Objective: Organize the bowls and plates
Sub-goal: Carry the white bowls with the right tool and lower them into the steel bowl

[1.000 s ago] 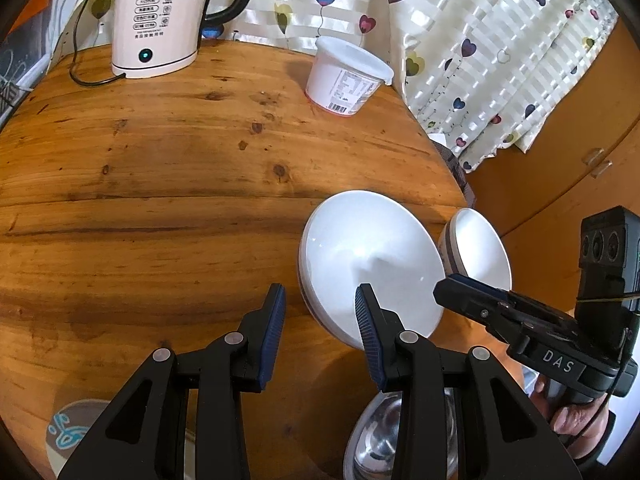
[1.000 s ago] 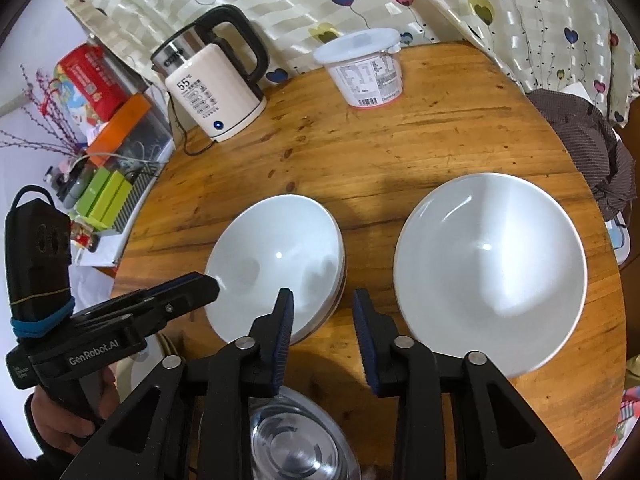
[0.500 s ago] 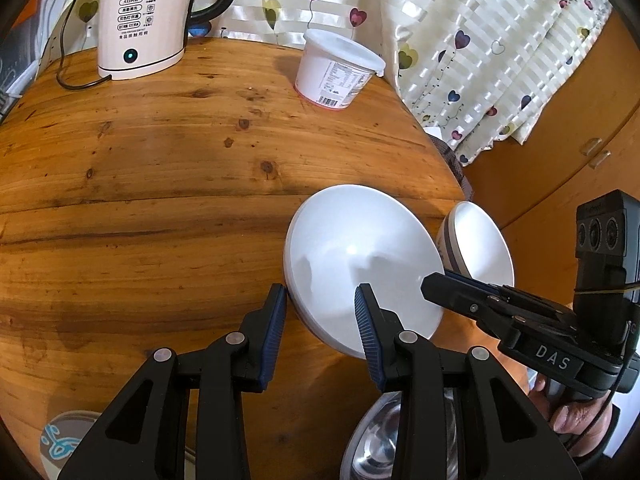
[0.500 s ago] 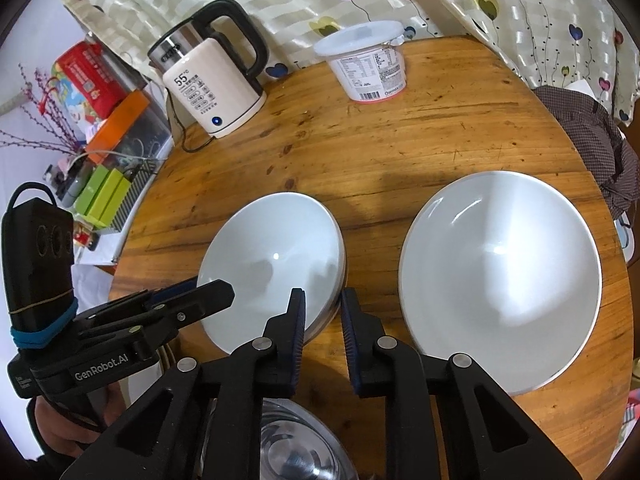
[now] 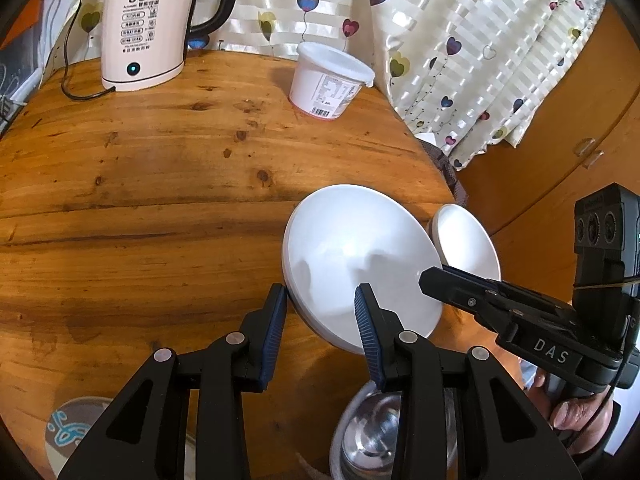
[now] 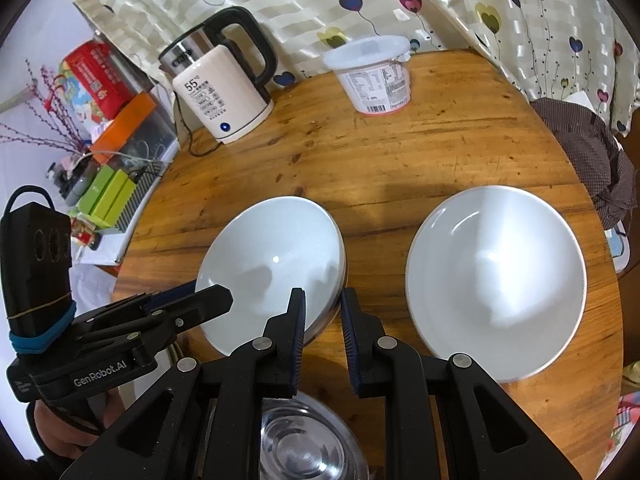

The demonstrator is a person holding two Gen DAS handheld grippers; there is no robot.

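- Left wrist view: the left gripper [image 5: 320, 292] has closed in on the white bowl [image 5: 360, 248] on the table [image 5: 160, 200]. One second ago the bowl lay ahead of the fingers; now its near rim sits between them, one finger outside and one over the inside. The jaws stand apart and do not press.
- The right gripper [image 5: 428, 278] reaches in from the right, its tip at the same bowl's far rim. A second white bowl [image 5: 464, 236] shows only partly behind it. A steel bowl [image 5: 384, 432] lies under the fingers.
- Only this view shows a patterned dish [image 5: 68, 428] at the lower left.
- Right wrist view: the right jaws have just been closing and now appear clamped on the white bowl's rim. With both grippers on one bowl, a lift looks close, probably towards stacking.
- Only here does the second bowl show whole, standing apart with bare wood between. A grey edge under the white bowl's rim hints at another bowl beneath.
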